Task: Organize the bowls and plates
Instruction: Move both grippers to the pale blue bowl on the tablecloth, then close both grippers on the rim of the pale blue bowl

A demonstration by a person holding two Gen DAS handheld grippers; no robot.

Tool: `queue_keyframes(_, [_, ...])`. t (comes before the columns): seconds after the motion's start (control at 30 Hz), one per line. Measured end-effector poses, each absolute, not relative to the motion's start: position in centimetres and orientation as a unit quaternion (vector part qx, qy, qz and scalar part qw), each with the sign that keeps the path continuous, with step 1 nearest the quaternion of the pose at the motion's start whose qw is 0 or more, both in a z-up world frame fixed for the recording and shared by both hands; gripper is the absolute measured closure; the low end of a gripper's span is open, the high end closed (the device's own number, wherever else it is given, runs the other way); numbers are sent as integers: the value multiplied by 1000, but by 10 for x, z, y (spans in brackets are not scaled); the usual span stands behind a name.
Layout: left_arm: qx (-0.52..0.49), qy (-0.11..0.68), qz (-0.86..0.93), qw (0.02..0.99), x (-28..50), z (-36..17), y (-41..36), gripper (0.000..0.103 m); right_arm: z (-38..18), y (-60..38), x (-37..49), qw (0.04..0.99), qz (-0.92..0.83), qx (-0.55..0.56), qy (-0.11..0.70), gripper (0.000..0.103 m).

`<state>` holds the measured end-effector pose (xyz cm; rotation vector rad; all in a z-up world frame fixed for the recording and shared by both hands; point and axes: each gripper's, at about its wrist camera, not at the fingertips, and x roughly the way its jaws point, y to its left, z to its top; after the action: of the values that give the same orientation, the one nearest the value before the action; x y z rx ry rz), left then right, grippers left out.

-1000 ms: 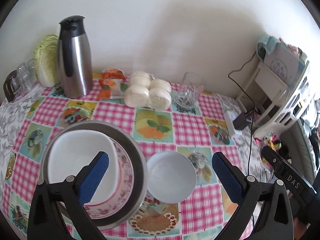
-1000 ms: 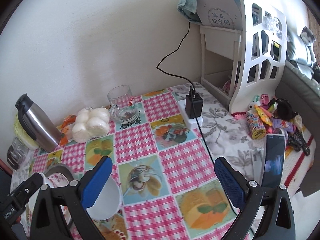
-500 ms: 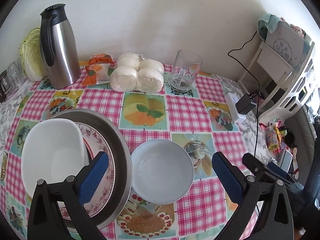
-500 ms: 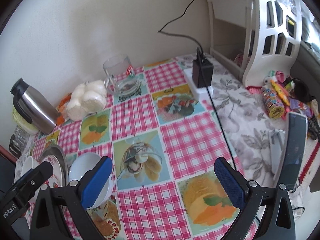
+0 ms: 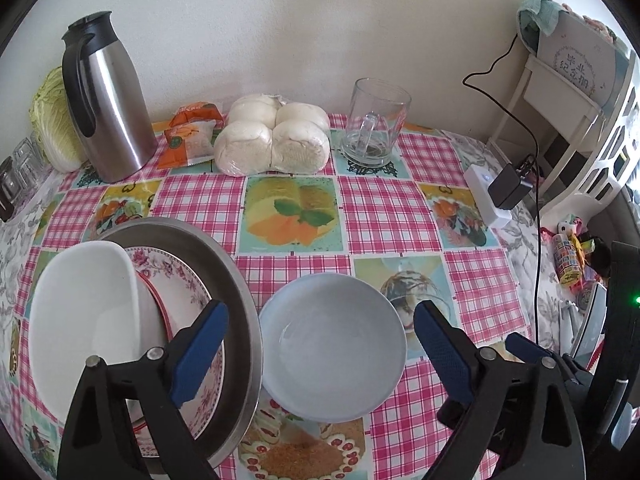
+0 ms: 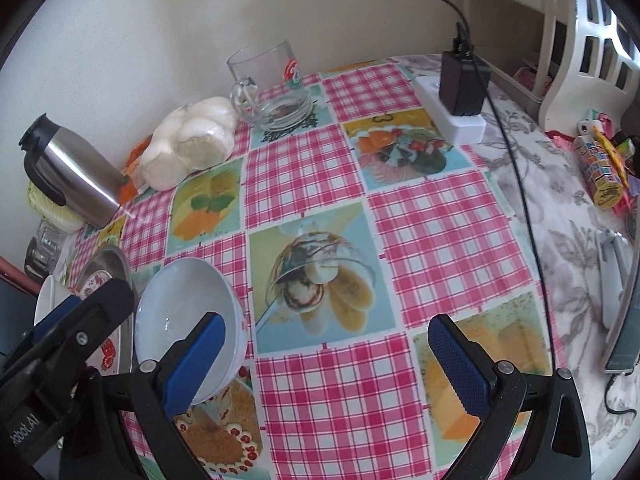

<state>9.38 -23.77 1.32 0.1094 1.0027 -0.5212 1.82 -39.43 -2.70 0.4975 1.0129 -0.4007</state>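
A pale blue-white bowl stands on the checked tablecloth. It lies between the fingers of my left gripper, whose jaws are closing; the pads stand clear of its rim. Just left of it is a stack: a steel plate, a floral plate and a squarish white bowl on top. My right gripper hangs open over the cloth to the right of the bowl, its left finger in front of the bowl's rim. Nothing sits between its pads.
Along the wall stand a steel thermos, a snack packet, bagged buns and a glass mug. A power strip with charger and its cable lie at the right, beside a white shelf.
Both grippers have sunk toward the table and tipped downward. The pale bowl now looms larger between the left fingers, which stand slightly narrower. The right gripper has come close beside the bowl.
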Motion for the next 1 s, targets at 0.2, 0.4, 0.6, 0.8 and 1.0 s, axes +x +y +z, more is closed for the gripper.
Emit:
queue_keyframes(0.2, [55,481,-239,841,97,7,-237,24,-37,-386,27,825,-174,240,481,1])
queue_keyframes(0.4, [48,481,-243,841,98,8,-236,24,-47,-375,37,824,-167,233,489,24])
queue_keyframes(0.6, [47,483,-240,841,99,7,-235,27,-55,-363,46,827,-133,248,486,55])
queue_keyframes(0.8, [40,484,-243,840,100,7,-234,27,-67,-363,48,823,-123,270,485,72])
queue_keyframes(1.0, [43,481,-252,839,97,8,-237,27,-66,-372,43,824,-125,283,474,82])
